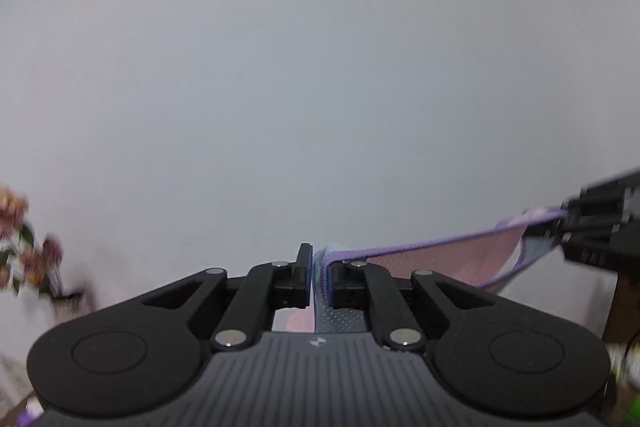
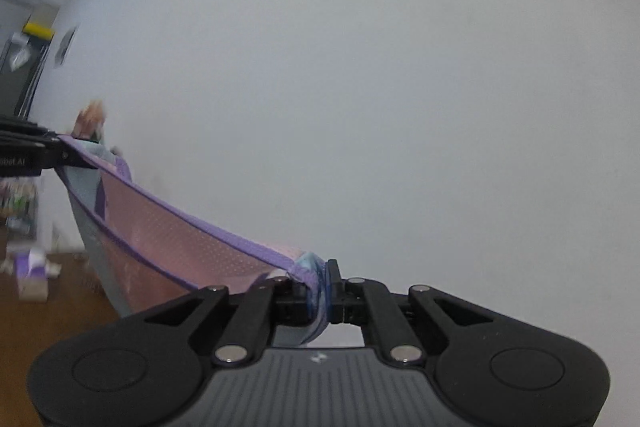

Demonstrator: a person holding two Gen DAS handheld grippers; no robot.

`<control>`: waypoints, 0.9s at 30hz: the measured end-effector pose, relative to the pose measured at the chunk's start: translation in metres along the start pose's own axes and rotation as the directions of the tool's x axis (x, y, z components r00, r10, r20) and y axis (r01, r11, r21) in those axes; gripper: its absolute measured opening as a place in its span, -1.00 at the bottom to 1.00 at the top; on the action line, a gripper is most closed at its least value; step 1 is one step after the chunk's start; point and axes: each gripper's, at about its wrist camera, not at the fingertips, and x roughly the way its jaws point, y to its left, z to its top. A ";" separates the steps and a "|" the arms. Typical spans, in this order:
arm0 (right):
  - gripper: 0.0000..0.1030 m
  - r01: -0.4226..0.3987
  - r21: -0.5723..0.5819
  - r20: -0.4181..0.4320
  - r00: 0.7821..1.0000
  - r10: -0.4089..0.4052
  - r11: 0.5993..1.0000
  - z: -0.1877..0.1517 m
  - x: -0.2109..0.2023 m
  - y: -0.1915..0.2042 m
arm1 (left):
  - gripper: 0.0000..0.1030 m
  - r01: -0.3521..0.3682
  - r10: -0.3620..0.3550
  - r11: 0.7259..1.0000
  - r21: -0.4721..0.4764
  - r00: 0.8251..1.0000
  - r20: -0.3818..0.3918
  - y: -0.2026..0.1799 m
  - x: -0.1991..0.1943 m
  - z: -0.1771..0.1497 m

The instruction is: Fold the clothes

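Observation:
A pink mesh garment (image 1: 448, 259) with a purple band along its edge is stretched in the air between both grippers. My left gripper (image 1: 319, 277) is shut on one end of the band, and cloth hangs down between its fingers. In the left wrist view the right gripper (image 1: 568, 223) shows at the far right, clamped on the other end. My right gripper (image 2: 320, 297) is shut on a bunched pink, purple and light blue corner of the garment (image 2: 192, 243). The left gripper (image 2: 60, 151) appears at the left edge of the right wrist view, holding the far end.
A plain white wall (image 1: 320, 87) fills most of both views. A bunch of pink flowers (image 1: 24, 247) stands at the left. A brown wooden floor (image 2: 44, 323) with a purple and white box (image 2: 32, 267) lies at lower left. A dark doorway (image 2: 16, 79) is at far left.

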 end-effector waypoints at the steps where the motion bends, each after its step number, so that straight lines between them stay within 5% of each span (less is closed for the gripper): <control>1: -0.94 -0.008 -0.012 -0.041 0.999 0.007 1.000 -0.020 -0.001 0.008 | -0.87 0.016 -0.016 1.000 -0.005 0.998 -0.053 -0.007 -0.004 -0.026; 3: -0.94 -0.025 -0.031 -0.136 0.990 0.021 0.999 -0.065 -0.003 0.025 | -0.75 0.063 -0.061 0.998 0.004 0.980 -0.189 -0.025 -0.012 -0.087; 5: -0.94 -0.063 -0.009 -0.276 0.959 0.058 0.998 -0.126 -0.003 0.042 | -0.39 0.127 -0.134 0.991 -0.042 0.936 -0.326 -0.043 -0.025 -0.151; 6: -0.85 -0.095 0.015 -0.373 0.923 0.094 0.995 -0.160 -0.004 0.051 | -0.20 0.161 -0.182 0.983 -0.086 0.902 -0.392 -0.052 -0.032 -0.182; 9: -0.73 -0.243 0.133 -0.552 0.788 0.275 0.961 -0.237 -0.035 0.079 | -0.15 0.259 -0.412 0.902 -0.346 0.758 -0.505 -0.061 -0.066 -0.248; 10: -0.65 -0.281 0.157 -0.558 0.766 0.319 0.947 -0.252 -0.051 0.085 | -0.09 0.269 -0.459 0.872 -0.408 0.738 -0.495 -0.058 -0.079 -0.256; 11: -0.30 -0.307 0.159 -0.547 0.764 0.342 0.938 -0.259 -0.070 0.090 | 0.10 0.285 -0.488 0.854 -0.435 0.729 -0.480 -0.055 -0.092 -0.258; 12: 0.09 -0.323 0.148 -0.530 0.772 0.350 0.935 -0.264 -0.089 0.091 | 0.27 0.297 -0.495 0.849 -0.437 0.737 -0.460 -0.046 -0.098 -0.254; 14: 0.34 -0.339 0.139 -0.474 0.803 0.362 0.931 -0.259 -0.112 0.091 | 0.63 0.272 -0.427 0.884 -0.381 0.803 -0.417 -0.028 -0.095 -0.240; 16: 0.35 -0.346 0.162 -0.409 0.829 0.382 0.924 -0.256 -0.128 0.090 | 0.68 0.178 -0.300 0.932 -0.314 0.867 -0.398 -0.007 -0.067 -0.228; 17: 0.35 -0.345 0.202 -0.373 0.838 0.398 0.917 -0.256 -0.131 0.090 | 0.67 0.120 -0.242 0.947 -0.298 0.878 -0.414 0.000 -0.053 -0.229; 20: 0.33 -0.342 0.307 -0.290 0.855 0.429 0.888 -0.259 -0.129 0.103 | 0.58 -0.003 -0.145 0.956 -0.295 0.865 -0.480 0.017 0.005 -0.247; 25: 0.15 -0.324 0.321 -0.325 0.845 0.425 0.890 -0.273 -0.101 0.133 | 0.57 -0.035 -0.133 0.954 -0.299 0.841 -0.524 0.019 0.065 -0.280; 27: 0.03 -0.324 0.311 -0.349 0.836 0.424 0.894 -0.278 -0.091 0.143 | 0.57 -0.046 -0.118 0.956 -0.290 0.844 -0.523 0.022 0.080 -0.286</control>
